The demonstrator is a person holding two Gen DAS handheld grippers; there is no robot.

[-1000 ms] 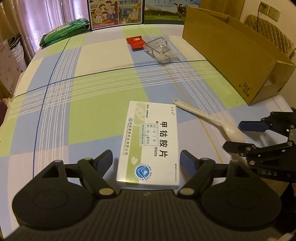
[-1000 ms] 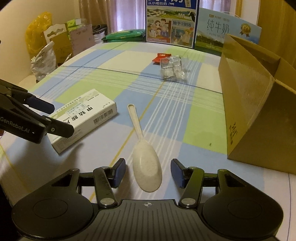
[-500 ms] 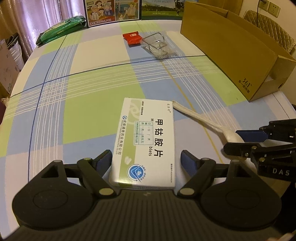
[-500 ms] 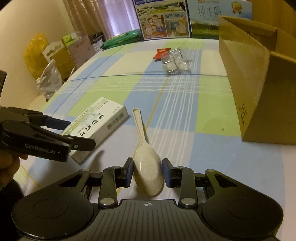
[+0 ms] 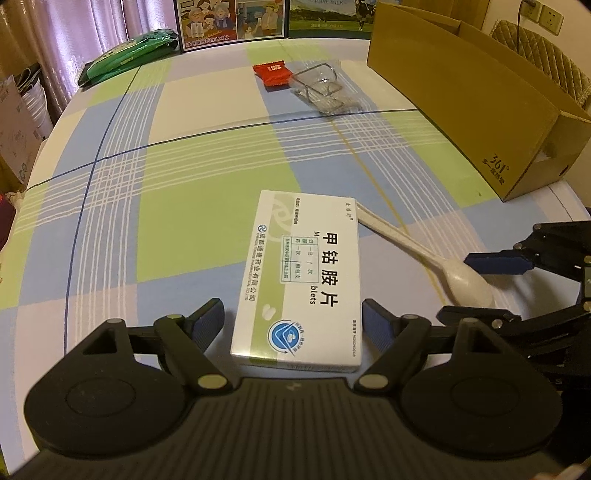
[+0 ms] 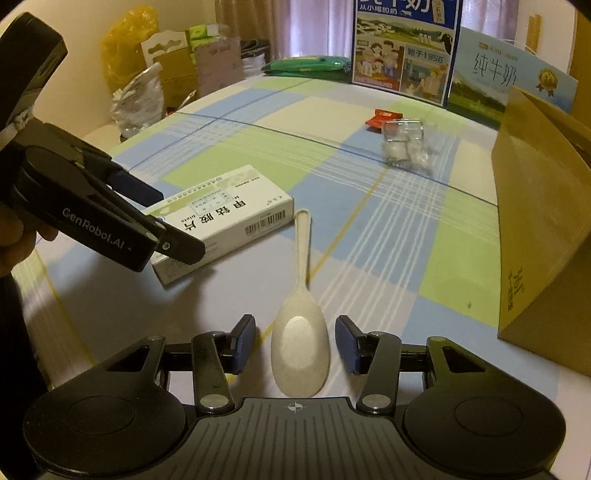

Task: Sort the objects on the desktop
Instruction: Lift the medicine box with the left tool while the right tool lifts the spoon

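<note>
Checked tablecloth (image 5: pixel 207 229), milk cartons (image 6: pixel 402 55), curtains (image 5: pixel 92 37), quilted chair (image 5: pixel 543 51)

Desk (image 5: pixel 207 221) under green, blue, cream checked cloth. Behind desk: pinkish curtains (image 5: pixel 92 33). Right of desk: quilted chair back (image 5: pixel 546 59), wall socket (image 5: pixel 550 16) above. Dim warm light.

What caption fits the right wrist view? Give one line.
Open right gripper straddles the spoon bowl beside the medicine box.

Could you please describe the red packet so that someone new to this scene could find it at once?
Start at the long cardboard box along the table's right edge and look left to the far end of the checked cloth. The red packet lies flat there, touching a clear plastic tray. It is the only red thing on the table.
</note>
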